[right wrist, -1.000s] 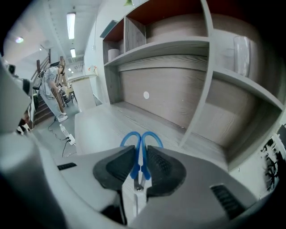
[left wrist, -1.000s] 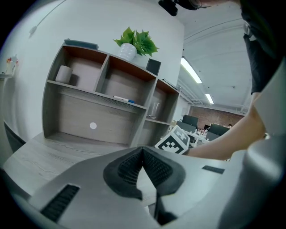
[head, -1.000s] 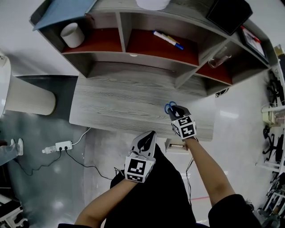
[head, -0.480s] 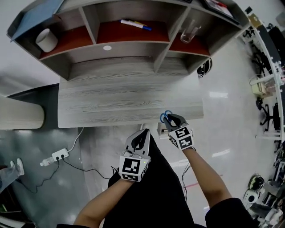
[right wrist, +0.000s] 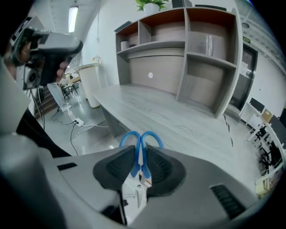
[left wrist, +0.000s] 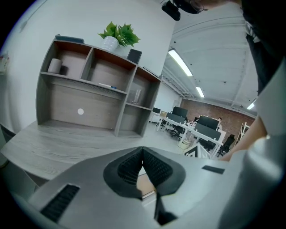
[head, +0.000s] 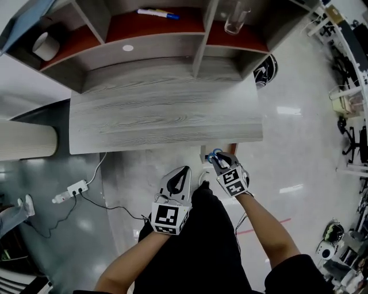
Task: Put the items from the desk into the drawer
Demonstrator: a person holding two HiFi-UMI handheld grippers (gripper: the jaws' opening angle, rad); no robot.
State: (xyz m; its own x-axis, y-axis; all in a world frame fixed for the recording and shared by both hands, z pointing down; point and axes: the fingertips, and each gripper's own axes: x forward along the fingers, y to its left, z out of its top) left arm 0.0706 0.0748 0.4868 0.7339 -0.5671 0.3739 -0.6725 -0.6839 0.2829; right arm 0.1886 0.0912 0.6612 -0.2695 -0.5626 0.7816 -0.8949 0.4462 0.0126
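— Right tool (right wrist: 141,156): what do we hold?
— We clamp the blue-handled scissors (right wrist: 141,136), just off the bench's (head: 161,120) front edge.
— And our left tool (left wrist: 142,151)?
— Its jaws meet at the tips.

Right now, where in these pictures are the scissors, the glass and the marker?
scissors (right wrist: 135,163): right gripper view, blue handle between the jaws.
glass (head: 234,20): head view, clear side wall.
marker (head: 156,13): head view, white barrel.

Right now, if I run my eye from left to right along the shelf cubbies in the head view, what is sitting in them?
white cup → marker pen → clear glass
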